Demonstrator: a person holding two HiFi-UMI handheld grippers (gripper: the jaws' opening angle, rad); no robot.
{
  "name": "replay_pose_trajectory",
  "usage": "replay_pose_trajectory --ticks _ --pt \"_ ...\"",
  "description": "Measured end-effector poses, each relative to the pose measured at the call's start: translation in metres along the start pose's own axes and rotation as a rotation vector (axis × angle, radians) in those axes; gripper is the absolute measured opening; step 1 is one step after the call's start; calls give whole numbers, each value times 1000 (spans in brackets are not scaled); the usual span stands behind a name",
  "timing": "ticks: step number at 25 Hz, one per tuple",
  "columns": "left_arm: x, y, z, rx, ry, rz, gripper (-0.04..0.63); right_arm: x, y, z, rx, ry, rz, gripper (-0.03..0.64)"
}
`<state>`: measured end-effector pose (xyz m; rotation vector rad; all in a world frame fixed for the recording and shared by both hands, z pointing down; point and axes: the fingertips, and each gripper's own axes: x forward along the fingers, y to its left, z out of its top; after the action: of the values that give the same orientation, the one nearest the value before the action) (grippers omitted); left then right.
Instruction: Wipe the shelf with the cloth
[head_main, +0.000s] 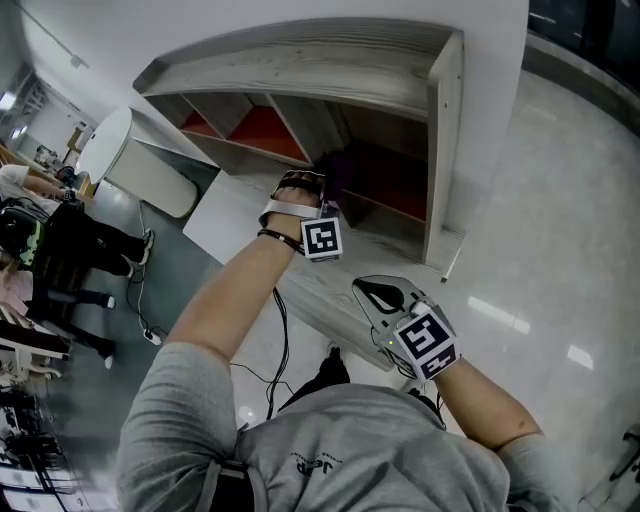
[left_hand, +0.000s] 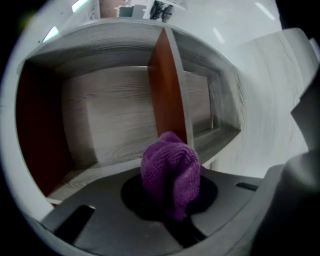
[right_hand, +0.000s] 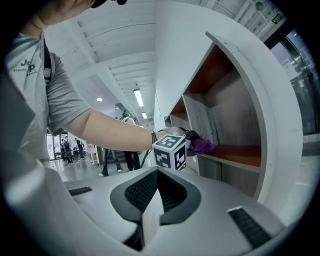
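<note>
A grey wooden shelf unit (head_main: 400, 70) with orange inner panels stands ahead of me. My left gripper (head_main: 300, 192) reaches into its lower middle compartment, shut on a bunched purple cloth (head_main: 338, 168). In the left gripper view the cloth (left_hand: 170, 167) bulges out of the left gripper (left_hand: 172, 212), just in front of the compartment's floor and beside an orange divider (left_hand: 167, 90). My right gripper (head_main: 378, 297) hangs back, lower and to the right, outside the shelf; its jaws meet with nothing between them. From the right gripper (right_hand: 150, 220) I see the cloth (right_hand: 202, 146) at the shelf's edge.
The shelf's grey base board (head_main: 330, 295) juts out toward me below the grippers. A cable (head_main: 275, 340) trails on the glossy floor. A white rounded seat (head_main: 115, 150) and seated people (head_main: 60, 250) are at the left. More people (right_hand: 112, 160) stand far back.
</note>
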<state>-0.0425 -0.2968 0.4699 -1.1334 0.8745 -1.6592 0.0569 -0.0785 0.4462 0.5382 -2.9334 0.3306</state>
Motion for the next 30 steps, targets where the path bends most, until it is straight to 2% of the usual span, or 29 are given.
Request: replay_pose_trajectory --ticks 2,5,7,8,12,14,17,19,21,26,30 --pt "1 -10 0 -182 -16 -105 75 -3 2 1 -3 10 -13 21" --pt "-8 19 4 -629 -97 -173 74 -12 -1 13 -9 7 -58 21" --pt "-14 51 5 -909 -186 -168 73 -20 -8 28 -13 3 -107 21" --pt "-16 66 2 -1022 -230 -154 72 -22 -9 36 -17 3 -133 21" --pt "-24 114 -25 -1390 -372 -70 72 -26 -7 57 -16 22 -247 21" --pt "-26 134 -32 -1537 -445 -30 72 -29 -6 61 3 33 -310 21" --pt "-23 163 -28 -1668 -545 28 72 -35 -5 64 44 53 -396 21" --pt "-17 179 -26 -1742 -584 49 74 -37 -3 60 78 79 -428 21" --pt "-9 192 -26 -1775 -598 75 74 -38 -3 53 91 107 -450 21" --pt "18 216 -20 -1727 -597 149 74 -59 -15 43 99 118 -496 21" --pt "24 227 -6 -1643 -606 182 74 -81 -29 35 109 112 -516 21"
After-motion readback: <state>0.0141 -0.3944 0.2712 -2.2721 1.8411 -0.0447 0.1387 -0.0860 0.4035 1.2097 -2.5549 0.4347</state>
